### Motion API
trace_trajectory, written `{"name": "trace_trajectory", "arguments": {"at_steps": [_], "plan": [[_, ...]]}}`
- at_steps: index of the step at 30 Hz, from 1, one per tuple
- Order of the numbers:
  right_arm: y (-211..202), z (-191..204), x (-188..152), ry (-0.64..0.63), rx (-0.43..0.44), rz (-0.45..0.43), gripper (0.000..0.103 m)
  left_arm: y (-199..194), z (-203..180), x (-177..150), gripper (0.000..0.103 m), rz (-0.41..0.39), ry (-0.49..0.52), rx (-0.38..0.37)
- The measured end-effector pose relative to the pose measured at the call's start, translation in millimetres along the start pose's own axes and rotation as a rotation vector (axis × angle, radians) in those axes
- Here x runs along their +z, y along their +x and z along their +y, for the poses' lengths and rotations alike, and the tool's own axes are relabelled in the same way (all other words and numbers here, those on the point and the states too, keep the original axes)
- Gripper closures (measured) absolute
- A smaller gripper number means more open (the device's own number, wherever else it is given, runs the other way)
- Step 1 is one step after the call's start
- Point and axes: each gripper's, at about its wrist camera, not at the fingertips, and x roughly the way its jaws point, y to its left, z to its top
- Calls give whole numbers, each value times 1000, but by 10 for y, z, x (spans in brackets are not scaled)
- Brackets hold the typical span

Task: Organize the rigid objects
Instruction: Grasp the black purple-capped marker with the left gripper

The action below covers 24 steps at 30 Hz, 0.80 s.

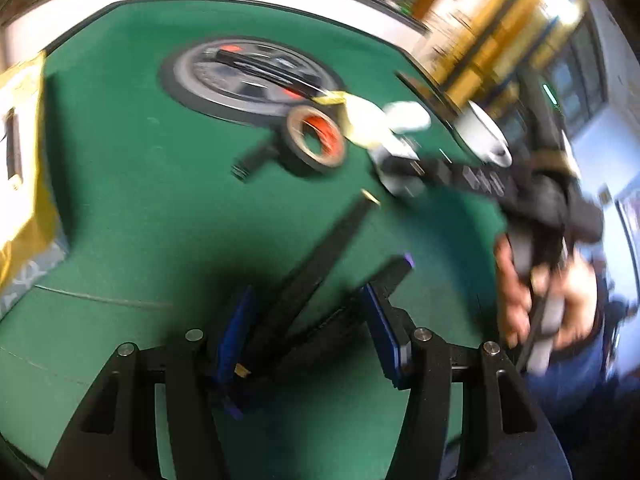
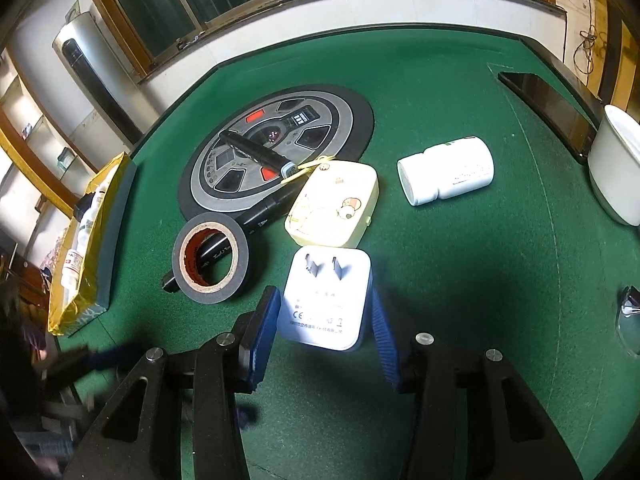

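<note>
In the right wrist view my right gripper [image 2: 324, 300] is shut on a white plug adapter [image 2: 326, 300] that lies prongs up on the green felt table [image 2: 460, 280]; both blue pads touch its sides. The left wrist view is blurred. There my left gripper [image 1: 308, 308] holds a long black two-legged thing [image 1: 320, 264] with a gold tip, spread in a V between its blue pads. A person's hand [image 1: 516, 280] holds the right gripper at the right edge.
A black tape roll [image 2: 210, 258] lies over a black marker [image 2: 264, 212]. Behind are a cream box [image 2: 332, 204], a white bottle on its side [image 2: 446, 170], a round grey mat [image 2: 276, 156] with a pen, a white tub [image 2: 618, 168], a phone [image 2: 548, 108] and a yellow box [image 2: 86, 240].
</note>
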Motion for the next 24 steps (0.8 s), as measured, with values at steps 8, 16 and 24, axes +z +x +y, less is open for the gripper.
{"name": "trace_trajectory", "arguments": {"at_steps": [8,16,24], "plan": [[-3,8,-6,8,-3,-1,62,45,-218,13,48,17,130,79],[-2,33,-6,7,-8,0,62,122,-344,3,91,-47,203,213],[-41,215,-47,-40,35,4,63,-55,-53,-147,91,-101,50,205]]}}
